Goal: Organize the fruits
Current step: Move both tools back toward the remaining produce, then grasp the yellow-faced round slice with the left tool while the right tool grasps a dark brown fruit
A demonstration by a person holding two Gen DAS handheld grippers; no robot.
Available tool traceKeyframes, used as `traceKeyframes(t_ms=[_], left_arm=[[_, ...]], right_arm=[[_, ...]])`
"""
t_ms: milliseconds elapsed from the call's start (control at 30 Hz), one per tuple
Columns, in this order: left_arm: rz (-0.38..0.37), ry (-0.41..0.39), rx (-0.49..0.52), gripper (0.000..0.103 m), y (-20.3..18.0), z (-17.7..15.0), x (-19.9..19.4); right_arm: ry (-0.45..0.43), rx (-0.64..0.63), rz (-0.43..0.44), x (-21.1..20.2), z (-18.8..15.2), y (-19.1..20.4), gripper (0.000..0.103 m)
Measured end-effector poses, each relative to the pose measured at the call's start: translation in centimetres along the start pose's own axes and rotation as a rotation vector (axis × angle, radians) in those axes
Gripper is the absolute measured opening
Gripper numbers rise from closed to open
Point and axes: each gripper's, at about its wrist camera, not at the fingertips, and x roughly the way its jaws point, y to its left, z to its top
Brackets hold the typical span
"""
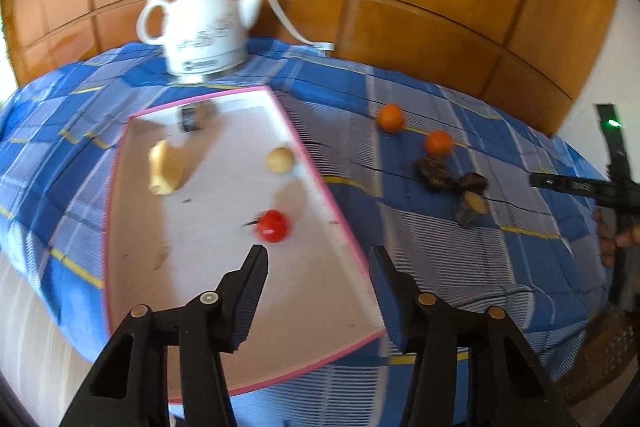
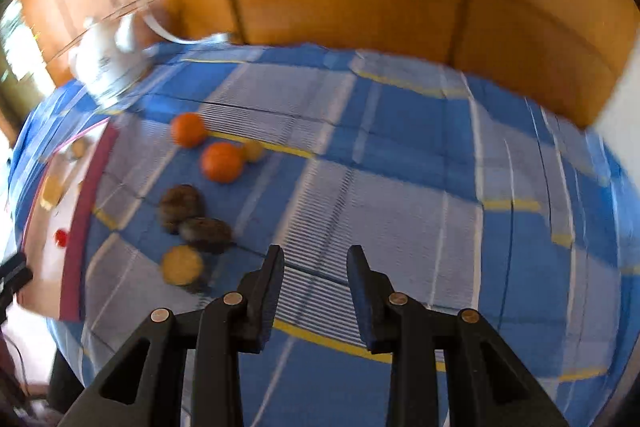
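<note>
Hovering above the white tray [image 1: 224, 307], the left gripper [image 1: 318, 259] has its jaws apart and empty; a red fruit [image 1: 273, 225] lies just ahead inside, probably sorted already. Near the right gripper [image 2: 316, 259], also empty with a narrower gap, 2 oranges [image 2: 221, 161] and dark fruits [image 2: 206, 234] wait on the blue cloth [image 2: 400, 187]. Writing on the white kettle [image 1: 202, 27] is too blurred to read.
</note>
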Motion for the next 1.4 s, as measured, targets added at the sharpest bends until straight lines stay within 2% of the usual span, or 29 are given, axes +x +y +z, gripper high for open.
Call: traceKeyframes(t_ms=[67,133,300,433,700,1000,1067,1233,1400], left_arm=[[-0.037,0.012,0.031,0.052,-1.4,0.4,0.5],[-0.080,0.030,0.071,0.052,-3.3,0.9,1.3],[-0.165,0.076,0.180,0.053,-8.2,1.9,4.0],[-0.203,0.116,0.234,0.054,-11.4,2.4,6.4],[-0.229,0.170,0.249,0.054,-14.7,3.3,10.4],[-0.210,0.213,0.226,0.049,-15.7,3.9,13.7],[-0.188,0.213,0.222,0.038,-15.7,3.9,14.4],[-0.208,0.174,0.211,0.037,-14.8,3.6,13.2],[-0.196,0.173,0.194,0.037,-12.9,1.4,11.4]], right_arm=[[0.002,0.042,-0.016,0.1,0.2,-0.9,0.033],[-0.007,0.070,0.003,-0.2,0.4,-1.4,0.033],[-0.015,0.084,0.026,-0.5,0.5,-1.4,0.033],[-0.013,0.076,0.028,-0.7,0.5,-1.1,0.033],[0.003,0.120,0.060,-0.6,0.6,-1.6,0.033],[0.004,0.115,0.077,-0.6,0.6,-1.3,0.033],[0.005,0.116,0.075,-0.6,0.7,-1.3,0.033],[0.011,0.100,0.053,-0.3,0.8,-1.3,0.033],[0.031,0.101,0.040,0.1,0.7,-1.6,0.033]])
